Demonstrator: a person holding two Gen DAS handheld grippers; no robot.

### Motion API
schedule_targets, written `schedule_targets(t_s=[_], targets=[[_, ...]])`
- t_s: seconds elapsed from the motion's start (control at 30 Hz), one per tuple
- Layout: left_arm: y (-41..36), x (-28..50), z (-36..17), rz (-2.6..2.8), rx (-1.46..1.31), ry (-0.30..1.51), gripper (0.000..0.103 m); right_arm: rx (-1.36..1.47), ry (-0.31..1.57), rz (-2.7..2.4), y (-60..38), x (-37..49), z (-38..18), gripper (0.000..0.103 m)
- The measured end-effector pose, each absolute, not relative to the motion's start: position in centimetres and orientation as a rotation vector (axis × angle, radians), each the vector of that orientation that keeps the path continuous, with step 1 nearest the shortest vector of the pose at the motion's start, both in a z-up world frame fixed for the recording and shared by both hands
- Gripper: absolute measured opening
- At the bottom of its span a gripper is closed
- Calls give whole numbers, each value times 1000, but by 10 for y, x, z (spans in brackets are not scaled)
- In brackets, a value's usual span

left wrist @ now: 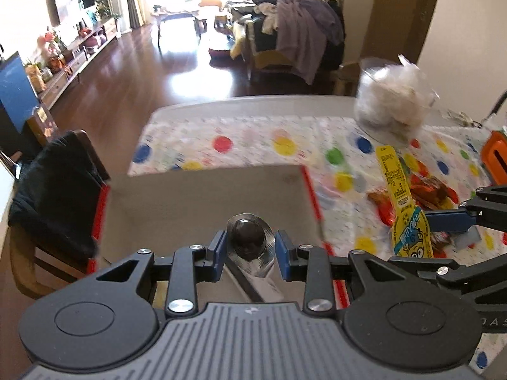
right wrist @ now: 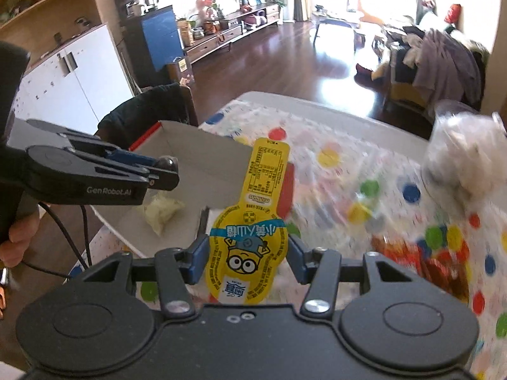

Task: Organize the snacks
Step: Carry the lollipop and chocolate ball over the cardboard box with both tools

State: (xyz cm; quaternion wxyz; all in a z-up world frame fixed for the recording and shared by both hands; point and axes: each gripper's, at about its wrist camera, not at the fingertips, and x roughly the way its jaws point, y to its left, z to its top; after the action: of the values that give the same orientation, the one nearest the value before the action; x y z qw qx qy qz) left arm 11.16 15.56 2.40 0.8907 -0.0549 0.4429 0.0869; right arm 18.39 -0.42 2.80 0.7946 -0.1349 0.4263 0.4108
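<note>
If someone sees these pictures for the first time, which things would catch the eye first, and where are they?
The bright yellow cartoon snack packet, clamped upright in the right gripper, stands out first. Next comes the dark round sweet in clear wrapping held by the left gripper over the open cardboard box. Behind them spreads the tablecloth with coloured dots.

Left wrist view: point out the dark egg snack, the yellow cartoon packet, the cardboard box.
dark egg snack [left wrist: 247, 237], left wrist view, middle of the dark dome
yellow cartoon packet [left wrist: 408, 231], left wrist view, round lower part
cardboard box [left wrist: 202, 196], left wrist view, inner far wall
</note>
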Motion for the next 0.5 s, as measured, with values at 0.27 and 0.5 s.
schedule_targets(t_s=[0.27,0.5], targets=[[210,136,18,220,-98,960,32,-334,940,898,60,204,19,50],[252,161,8,235,-97,983,32,-350,989,895,104,229,2,50]])
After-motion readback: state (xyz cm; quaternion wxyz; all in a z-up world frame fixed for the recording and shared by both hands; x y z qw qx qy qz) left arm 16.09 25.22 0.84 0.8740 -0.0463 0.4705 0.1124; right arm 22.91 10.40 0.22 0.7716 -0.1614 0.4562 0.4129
